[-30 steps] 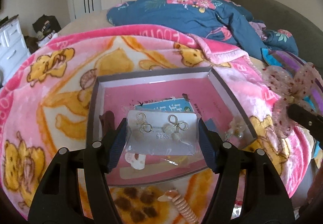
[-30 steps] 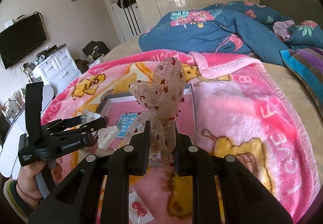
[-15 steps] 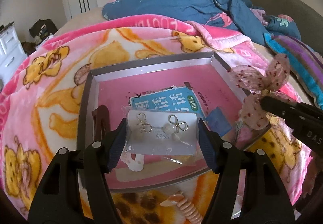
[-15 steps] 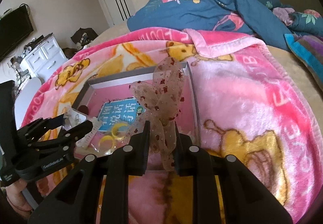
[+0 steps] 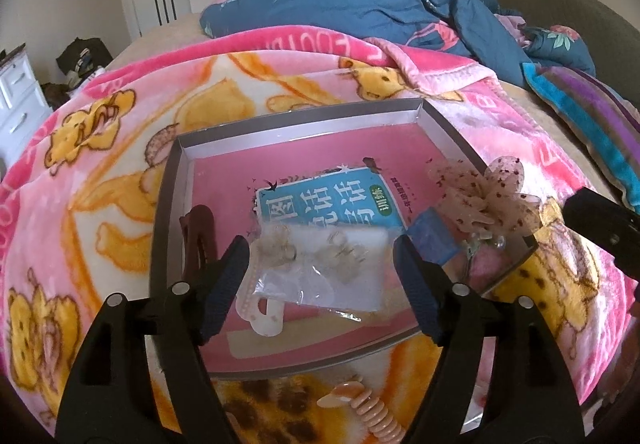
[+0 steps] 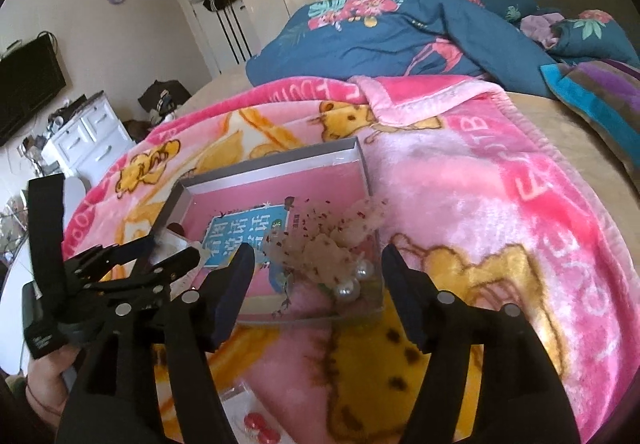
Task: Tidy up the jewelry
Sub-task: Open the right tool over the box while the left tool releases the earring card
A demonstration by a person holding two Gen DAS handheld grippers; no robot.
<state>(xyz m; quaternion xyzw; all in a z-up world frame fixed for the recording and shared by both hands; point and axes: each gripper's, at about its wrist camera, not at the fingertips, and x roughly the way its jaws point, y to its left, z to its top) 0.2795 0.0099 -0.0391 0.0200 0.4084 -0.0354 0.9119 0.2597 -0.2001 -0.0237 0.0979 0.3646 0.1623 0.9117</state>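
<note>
We see both grippers with jaws released — left [image 5: 322, 272] over the tray [image 5: 170, 180], packet [image 5: 320, 268] lying loose between them; right [image 6: 318, 284] at the tray's right wall, bow [image 6: 332, 240] inside — blanket [image 6: 460, 204] open beyond.

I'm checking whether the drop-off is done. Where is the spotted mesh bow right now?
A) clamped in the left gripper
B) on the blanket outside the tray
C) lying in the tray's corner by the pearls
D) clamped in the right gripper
C. The bow lies blurred inside the tray beside the pearls, while the right gripper has its jaws spread wide around nothing.
</note>
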